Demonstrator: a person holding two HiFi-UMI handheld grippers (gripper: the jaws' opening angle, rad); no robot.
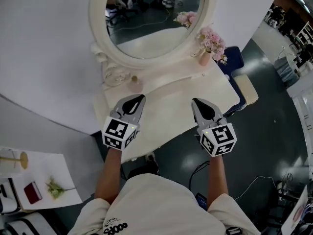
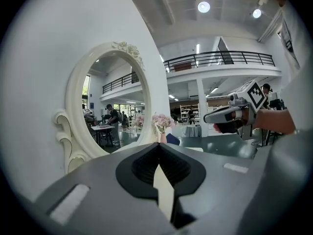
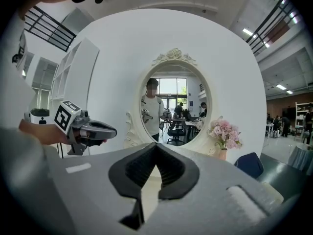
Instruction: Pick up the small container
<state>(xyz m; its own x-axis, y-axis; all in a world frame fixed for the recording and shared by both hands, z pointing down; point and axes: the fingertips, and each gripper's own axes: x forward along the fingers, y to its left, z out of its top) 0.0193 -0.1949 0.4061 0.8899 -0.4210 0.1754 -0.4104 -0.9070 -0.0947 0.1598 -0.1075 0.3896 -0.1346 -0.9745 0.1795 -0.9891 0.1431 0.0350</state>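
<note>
small container (image 1: 134,83): pinkish, upper centre of the head view, standing on the white table (image 1: 181,106) right under the mirror (image 1: 146,23), just beside a glass dish (image 1: 114,75).
left gripper (image 1: 141,98): hovers just below the small container, jaws clenched, nothing between them.
right gripper (image 1: 194,101): centre-right over the table, closed too, empty.
step: the reach, by my read; nothing is grasped yet.
doing it well: the left gripper is nearest, so open wide first, straddle the small container squarely, squeeze gently, and keep off the glass dish.
</note>
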